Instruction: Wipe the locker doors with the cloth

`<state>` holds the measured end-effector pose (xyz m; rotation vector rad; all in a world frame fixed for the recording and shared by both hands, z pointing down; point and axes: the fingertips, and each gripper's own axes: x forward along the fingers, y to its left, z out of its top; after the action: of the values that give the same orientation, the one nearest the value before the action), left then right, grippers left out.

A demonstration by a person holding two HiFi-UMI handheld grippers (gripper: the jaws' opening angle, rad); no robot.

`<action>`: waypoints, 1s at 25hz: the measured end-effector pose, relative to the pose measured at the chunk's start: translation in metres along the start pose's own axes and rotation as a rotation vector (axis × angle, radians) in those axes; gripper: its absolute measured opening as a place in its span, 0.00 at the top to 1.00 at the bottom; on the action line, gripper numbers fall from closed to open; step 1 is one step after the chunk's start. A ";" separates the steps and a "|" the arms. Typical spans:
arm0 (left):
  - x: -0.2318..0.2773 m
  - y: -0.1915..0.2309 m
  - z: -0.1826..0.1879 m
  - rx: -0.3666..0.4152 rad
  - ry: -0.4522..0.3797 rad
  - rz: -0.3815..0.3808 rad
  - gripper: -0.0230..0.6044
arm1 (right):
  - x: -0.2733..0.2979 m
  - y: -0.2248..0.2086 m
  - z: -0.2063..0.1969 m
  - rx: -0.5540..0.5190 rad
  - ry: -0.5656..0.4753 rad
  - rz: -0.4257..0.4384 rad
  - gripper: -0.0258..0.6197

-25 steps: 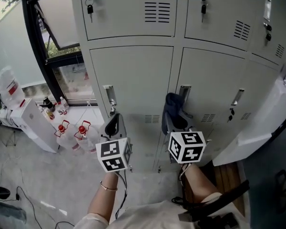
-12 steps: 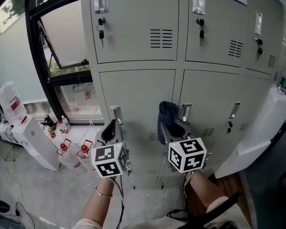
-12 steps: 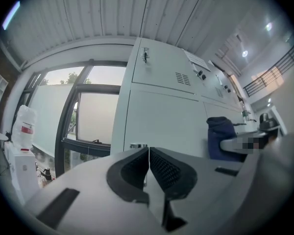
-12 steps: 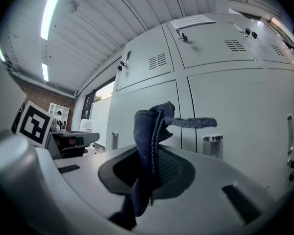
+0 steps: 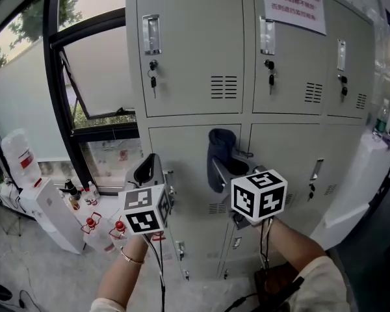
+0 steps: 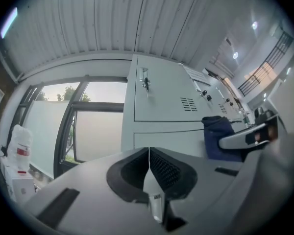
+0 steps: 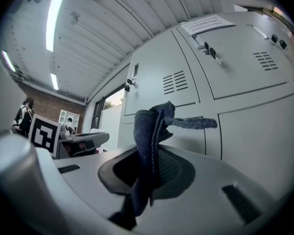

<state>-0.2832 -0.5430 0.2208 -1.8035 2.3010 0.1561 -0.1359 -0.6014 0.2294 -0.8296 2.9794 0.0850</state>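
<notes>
Cloth point(image 7: 154, 124) nipped by right hand-held gripper point(image 7: 148, 168); left hand-held gripper point(image 6: 149, 163) closed.

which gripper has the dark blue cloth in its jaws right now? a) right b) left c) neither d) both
a: the right gripper view shows the cloth pinched between the jaws of the right gripper, while the left gripper has its jaws together with nothing between them.
</notes>
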 end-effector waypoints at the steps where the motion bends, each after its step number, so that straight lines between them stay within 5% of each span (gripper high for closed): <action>1: 0.000 0.005 0.009 0.011 -0.009 0.003 0.95 | 0.002 0.003 0.009 -0.019 -0.005 0.004 0.90; 17: 0.012 0.080 0.183 0.108 -0.155 0.089 0.95 | 0.025 0.029 0.180 -0.210 -0.151 -0.001 0.90; 25: 0.026 0.074 0.247 0.167 -0.211 0.067 0.95 | 0.040 0.025 0.252 -0.211 -0.204 -0.036 0.90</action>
<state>-0.3357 -0.4965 -0.0285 -1.5513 2.1586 0.1524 -0.1757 -0.5839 -0.0232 -0.8369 2.7950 0.4597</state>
